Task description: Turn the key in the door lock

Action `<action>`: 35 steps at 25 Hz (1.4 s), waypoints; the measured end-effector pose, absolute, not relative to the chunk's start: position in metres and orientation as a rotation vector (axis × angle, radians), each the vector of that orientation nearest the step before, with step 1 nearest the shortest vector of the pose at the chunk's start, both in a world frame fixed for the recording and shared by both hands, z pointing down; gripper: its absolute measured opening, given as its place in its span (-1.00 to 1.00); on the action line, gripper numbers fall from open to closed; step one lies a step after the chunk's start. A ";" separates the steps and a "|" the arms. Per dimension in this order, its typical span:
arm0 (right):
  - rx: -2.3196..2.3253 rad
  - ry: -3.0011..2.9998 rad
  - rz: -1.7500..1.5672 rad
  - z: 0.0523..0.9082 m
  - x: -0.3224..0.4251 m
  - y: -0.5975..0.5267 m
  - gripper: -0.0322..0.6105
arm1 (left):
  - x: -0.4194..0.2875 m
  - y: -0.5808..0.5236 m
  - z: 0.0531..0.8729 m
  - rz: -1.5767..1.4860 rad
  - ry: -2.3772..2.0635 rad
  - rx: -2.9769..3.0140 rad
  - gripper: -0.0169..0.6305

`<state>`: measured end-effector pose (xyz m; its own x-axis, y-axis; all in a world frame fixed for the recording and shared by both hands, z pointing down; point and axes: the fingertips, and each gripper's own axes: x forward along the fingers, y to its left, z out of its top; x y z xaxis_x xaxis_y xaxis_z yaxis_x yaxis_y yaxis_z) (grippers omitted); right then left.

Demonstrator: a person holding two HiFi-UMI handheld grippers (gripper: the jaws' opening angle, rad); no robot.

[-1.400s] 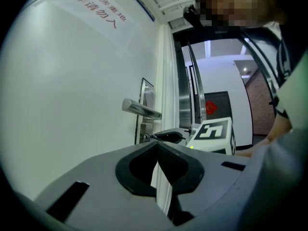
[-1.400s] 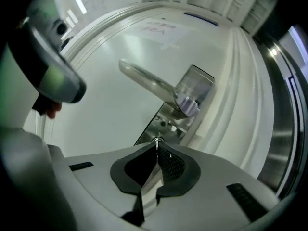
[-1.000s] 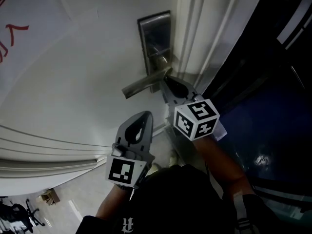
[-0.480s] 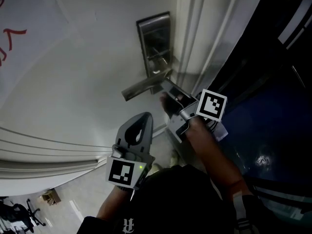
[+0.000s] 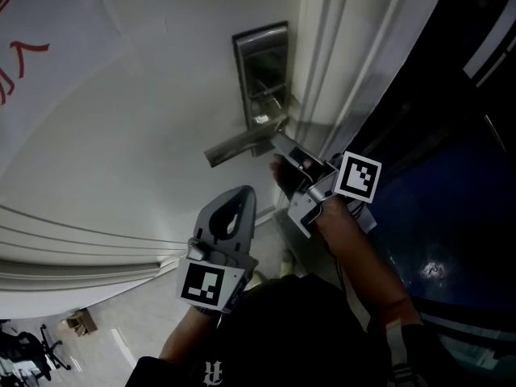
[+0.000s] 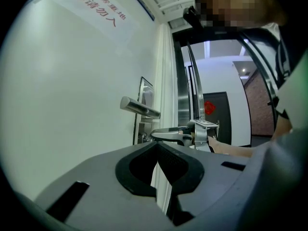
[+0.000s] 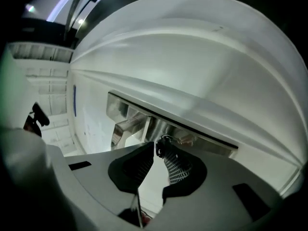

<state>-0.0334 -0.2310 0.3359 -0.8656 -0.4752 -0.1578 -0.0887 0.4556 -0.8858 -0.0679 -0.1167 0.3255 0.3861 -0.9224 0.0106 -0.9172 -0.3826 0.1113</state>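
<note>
The right gripper [image 7: 156, 147] has its jaws pinched together on the dark head of the key [image 7: 162, 141], at the very tips. The key sits in the metal lock plate [image 7: 192, 134], just under the lever handle [image 7: 127, 125]. The whole gripper looks rolled over on its side, which I judge to be how the turn is put on the key. In the head view this gripper [image 5: 282, 145] reaches up under the handle [image 5: 238, 143] at the frame's centre, so the key itself is hidden there.

The left gripper [image 6: 158, 146] has its jaws pressed together on nothing. It hangs below the handle, near the white door [image 5: 121, 135] but apart from it, and seems parked out of the way, since the turn needs one gripper.

Red handwritten characters [image 6: 98, 11] sit on the door at the upper left of the left gripper view; they look Chinese, but I cannot read them surely. A red ornament [image 6: 209, 108] marks a dark door far behind.
</note>
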 end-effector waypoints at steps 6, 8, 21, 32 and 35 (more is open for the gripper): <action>-0.606 2.679 -0.998 0.323 -0.023 -0.217 -0.75 | -0.062 -0.116 0.326 -0.090 -1.662 2.544 -0.93; -0.700 2.865 -0.703 0.320 -0.021 -0.213 -0.75 | -0.060 -0.115 0.326 -0.091 -1.659 2.549 -0.93; -1.064 2.733 2.222 0.341 -0.033 -0.196 -0.69 | -0.062 -0.112 0.325 -0.089 -1.675 2.542 -0.92; -0.893 2.358 2.772 0.342 -0.044 -0.207 -0.67 | -0.063 -0.122 0.327 -0.084 -1.725 2.535 -0.93; -0.867 2.279 2.857 0.346 -0.048 -0.211 -0.67 | -0.058 -0.129 0.321 -0.100 -1.757 2.553 -0.92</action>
<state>-0.0480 -0.2114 0.3463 -0.7200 -0.6933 0.0308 0.1842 -0.1482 0.9716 -0.0576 -0.1291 0.3209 0.3559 -0.9340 -0.0300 -0.9314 -0.3572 0.0699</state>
